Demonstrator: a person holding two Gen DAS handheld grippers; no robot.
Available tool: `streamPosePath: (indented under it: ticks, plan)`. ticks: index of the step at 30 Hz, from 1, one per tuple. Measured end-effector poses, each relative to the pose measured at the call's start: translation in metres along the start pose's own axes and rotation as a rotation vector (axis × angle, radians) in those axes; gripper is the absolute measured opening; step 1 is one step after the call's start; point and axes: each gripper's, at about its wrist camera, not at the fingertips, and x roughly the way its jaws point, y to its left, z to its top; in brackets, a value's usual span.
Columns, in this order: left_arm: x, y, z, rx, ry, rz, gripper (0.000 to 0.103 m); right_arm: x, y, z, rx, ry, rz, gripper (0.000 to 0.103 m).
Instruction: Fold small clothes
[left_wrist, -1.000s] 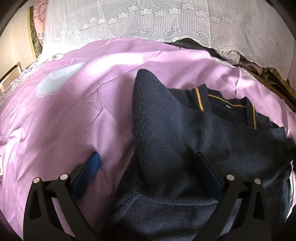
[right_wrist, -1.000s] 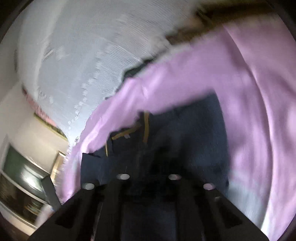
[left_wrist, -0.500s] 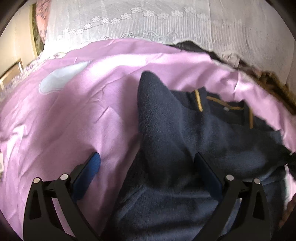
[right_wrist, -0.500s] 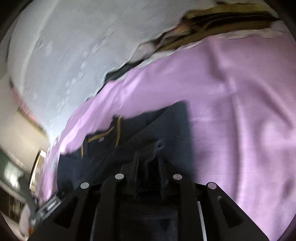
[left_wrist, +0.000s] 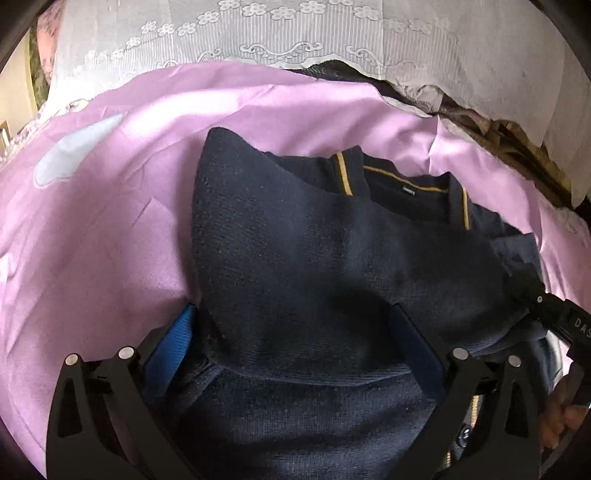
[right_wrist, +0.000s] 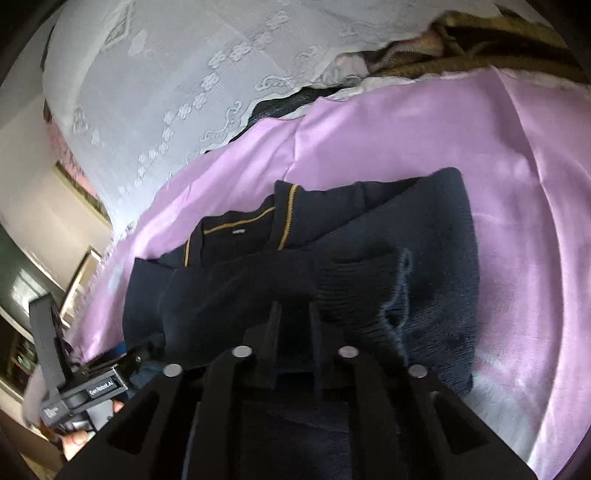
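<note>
A navy knit sweater (left_wrist: 303, 258) with a yellow-trimmed collar (left_wrist: 347, 173) lies on a lilac sheet (left_wrist: 110, 229). One side is folded in over its body. My left gripper (left_wrist: 295, 336) stands open astride that folded part, with its left blue pad (left_wrist: 173, 343) at the cloth's edge. In the right wrist view the sweater (right_wrist: 436, 258) fills the middle, and a sleeve with a ribbed cuff (right_wrist: 358, 291) lies across the chest. My right gripper (right_wrist: 294, 317) has its jaws closing, narrow, with the dark sleeve cloth pinched at the tips. The right gripper (left_wrist: 554, 317) also shows at the left view's right edge.
A white lace cloth (left_wrist: 295, 33) hangs behind the sheet, with dark and brown bedding (left_wrist: 517, 136) at its right end. The left gripper's body (right_wrist: 88, 391) and a hand (right_wrist: 74, 439) sit at the lower left of the right wrist view. Furniture (right_wrist: 22, 295) stands far left.
The right gripper came down onto the sweater with the sleeve, and the cuff now lies over the chest. The left gripper shifted until its left pad met the sweater's edge.
</note>
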Motion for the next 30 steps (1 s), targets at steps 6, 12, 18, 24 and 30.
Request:
streamPosePath:
  ticks: [6, 12, 18, 24, 30]
  plan:
    - [-0.017, 0.009, -0.002, -0.043, -0.063, -0.014, 0.098, -0.023, 0.011, -0.012, -0.039, -0.092, -0.035, 0.032]
    - [-0.008, -0.002, -0.002, 0.011, -0.019, 0.010, 0.099, -0.014, 0.015, -0.011, -0.072, -0.045, -0.062, 0.040]
    - [-0.004, -0.003, -0.002, 0.015, -0.025, 0.021, 0.099, -0.009, 0.024, -0.014, -0.124, -0.047, -0.085, 0.048]
    - [-0.014, 0.001, -0.005, 0.000, -0.056, 0.004, 0.098, -0.025, 0.025, -0.019, -0.121, -0.110, -0.101, 0.050]
    - [-0.041, -0.005, -0.029, -0.002, -0.005, -0.122, 0.098, -0.053, 0.031, -0.032, -0.146, -0.132, -0.130, 0.065]
